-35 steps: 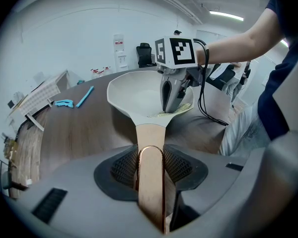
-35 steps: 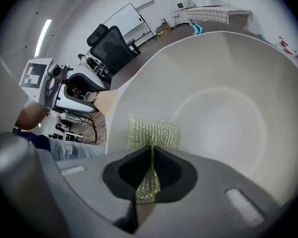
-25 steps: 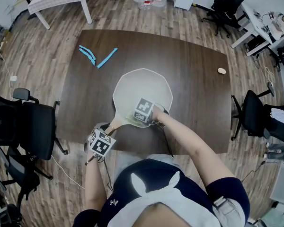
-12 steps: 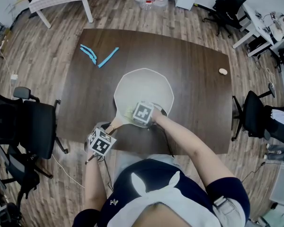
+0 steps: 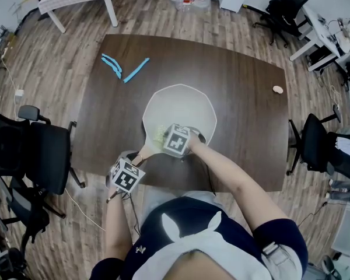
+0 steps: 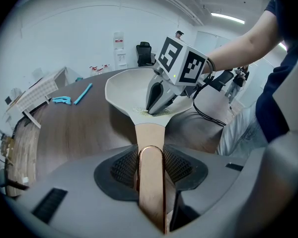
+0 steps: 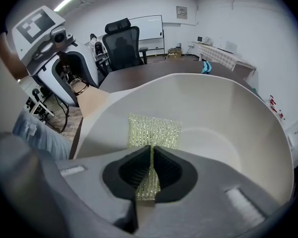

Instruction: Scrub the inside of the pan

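Note:
A white pan (image 5: 184, 107) sits on the dark table, its copper-coloured handle (image 5: 144, 152) pointing at me. My left gripper (image 5: 126, 175) is shut on that handle (image 6: 150, 148), which runs out between its pads (image 6: 125, 166). My right gripper (image 5: 176, 140) is inside the pan near the handle side. It is shut on a yellow-green scrub pad (image 7: 154, 132), which lies pressed flat on the pan's inner wall (image 7: 228, 113). From the left gripper view, the right gripper (image 6: 156, 110) tips down onto the pad (image 6: 143, 112) at the pan's near rim.
Blue plastic pieces (image 5: 122, 69) lie at the table's far left and a small beige object (image 5: 277, 89) near its right edge. Office chairs (image 5: 29, 150) (image 5: 321, 147) stand on both sides of the table (image 5: 245, 127). A cable trails from the right gripper.
The right gripper has slid the pad a little toward the handle side of the pan. The left gripper keeps its hold on the handle.

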`<state>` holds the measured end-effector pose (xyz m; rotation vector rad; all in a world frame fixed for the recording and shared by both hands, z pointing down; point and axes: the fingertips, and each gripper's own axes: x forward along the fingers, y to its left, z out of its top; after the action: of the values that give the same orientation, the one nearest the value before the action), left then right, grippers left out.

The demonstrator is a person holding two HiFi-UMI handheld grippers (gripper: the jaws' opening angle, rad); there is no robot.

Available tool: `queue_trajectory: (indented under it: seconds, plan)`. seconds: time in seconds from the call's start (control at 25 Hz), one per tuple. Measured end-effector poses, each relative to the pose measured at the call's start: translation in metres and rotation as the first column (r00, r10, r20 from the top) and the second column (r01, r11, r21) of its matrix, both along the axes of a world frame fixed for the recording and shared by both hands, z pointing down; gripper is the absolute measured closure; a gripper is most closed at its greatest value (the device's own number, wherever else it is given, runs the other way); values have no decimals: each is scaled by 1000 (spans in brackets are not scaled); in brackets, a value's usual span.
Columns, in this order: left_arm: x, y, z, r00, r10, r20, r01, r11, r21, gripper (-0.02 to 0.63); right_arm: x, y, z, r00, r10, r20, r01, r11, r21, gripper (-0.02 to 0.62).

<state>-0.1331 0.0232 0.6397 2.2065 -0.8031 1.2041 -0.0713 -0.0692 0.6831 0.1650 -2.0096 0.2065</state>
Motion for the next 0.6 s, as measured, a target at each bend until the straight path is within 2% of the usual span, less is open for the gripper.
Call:
queue_trajectory:
  seconds: [0.6]
  plan:
    - [2, -2, 0, 1000, -1, -1, 1, 1000, -6, 446, -2, -18, 7, 1000, -22, -18, 23, 998, 64, 574]
